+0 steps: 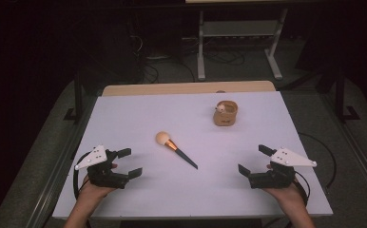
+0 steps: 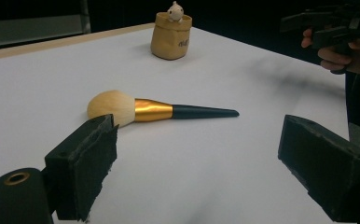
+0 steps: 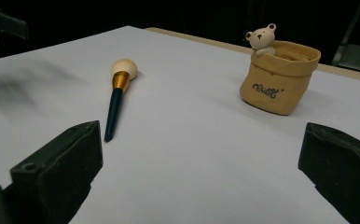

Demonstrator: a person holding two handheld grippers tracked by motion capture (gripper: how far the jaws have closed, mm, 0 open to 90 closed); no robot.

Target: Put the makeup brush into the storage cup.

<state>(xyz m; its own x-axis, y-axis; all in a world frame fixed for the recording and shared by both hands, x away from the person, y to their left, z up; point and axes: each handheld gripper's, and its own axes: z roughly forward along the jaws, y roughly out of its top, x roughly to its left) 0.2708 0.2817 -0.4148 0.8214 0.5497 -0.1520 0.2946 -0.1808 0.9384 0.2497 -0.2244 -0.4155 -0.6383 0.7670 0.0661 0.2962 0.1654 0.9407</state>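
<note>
- Lying flat near the middle of the white table [image 1: 124,118]: makeup brush [image 1: 176,149], round cream bristle head toward the far left, gold ferrule, dark tapered handle pointing toward the near right; well apart from both grippers.
- Partly covered in the left gripper view, where a black jaw overlaps the lower edge of the bristle head; seen whole from above.
- Looks soft and domed at the bristles, glossy at the ferrule, matte at the handle, ending in a fine tip.
- Standing farther back and to the right: tan pouch [image 1: 226,114], soft-walled, rim rolled, with a small bear figure [image 3: 262,38] peeking over the edge.
- Legible only partly in the right gripper view: cursive lettering on the pouch front; too small to make out from above.
- Held at the near left: left gripper [image 1: 130,163], jaws spread wide, nothing between them.
- Held at the near right: right gripper [image 1: 253,160], jaws equally wide, holding nothing; grey three-cornered plate on top.
- Cut off at the bottom edge: both forearms.
</note>
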